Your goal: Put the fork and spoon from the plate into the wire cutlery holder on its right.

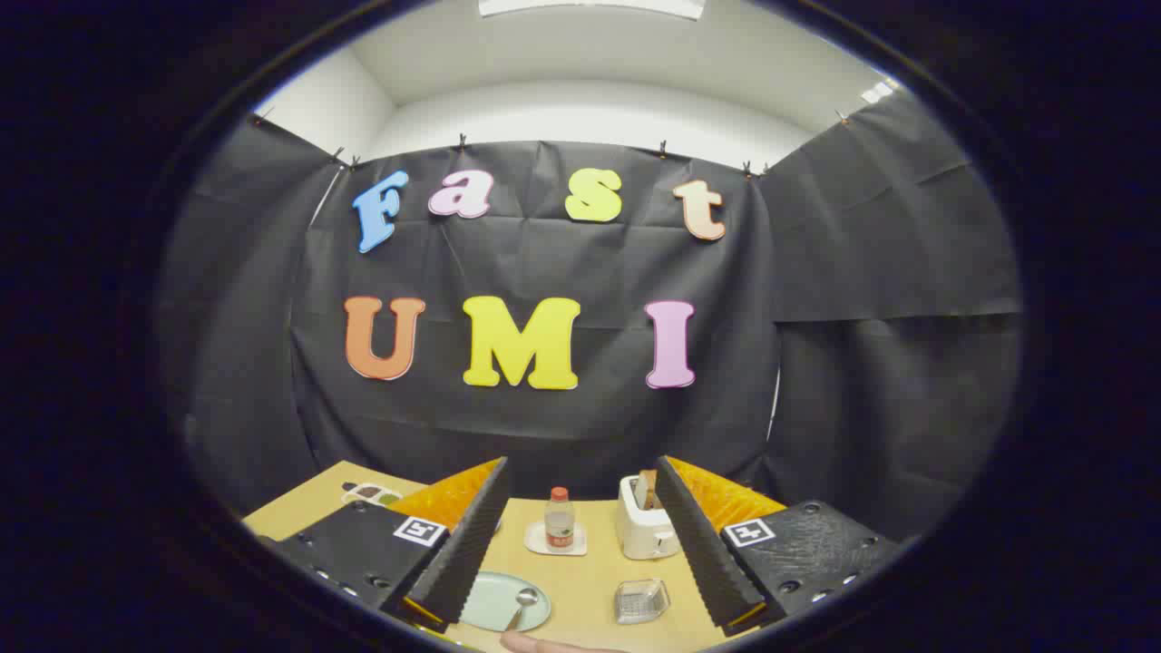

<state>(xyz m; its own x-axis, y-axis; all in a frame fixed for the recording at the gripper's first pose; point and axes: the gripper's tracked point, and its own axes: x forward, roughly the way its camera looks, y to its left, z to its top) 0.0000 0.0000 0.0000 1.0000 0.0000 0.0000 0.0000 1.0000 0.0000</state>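
A pale green plate [485, 600] lies on the wooden table just ahead of my left finger. A metal spoon [523, 603] rests on the plate's right side, bowl away from me; the fork is hidden. The wire cutlery holder [641, 600] stands to the plate's right, near my right finger. My gripper [580, 531] hovers above the table with its fingers [467, 544] spread wide apart and nothing between them.
A small bottle [560, 519] with a red cap stands on a white coaster beyond the plate. A white toaster [642, 526] with bread in it stands to the bottle's right. A fingertip [535, 644] shows at the table's near edge. A patterned item [367, 493] lies far left.
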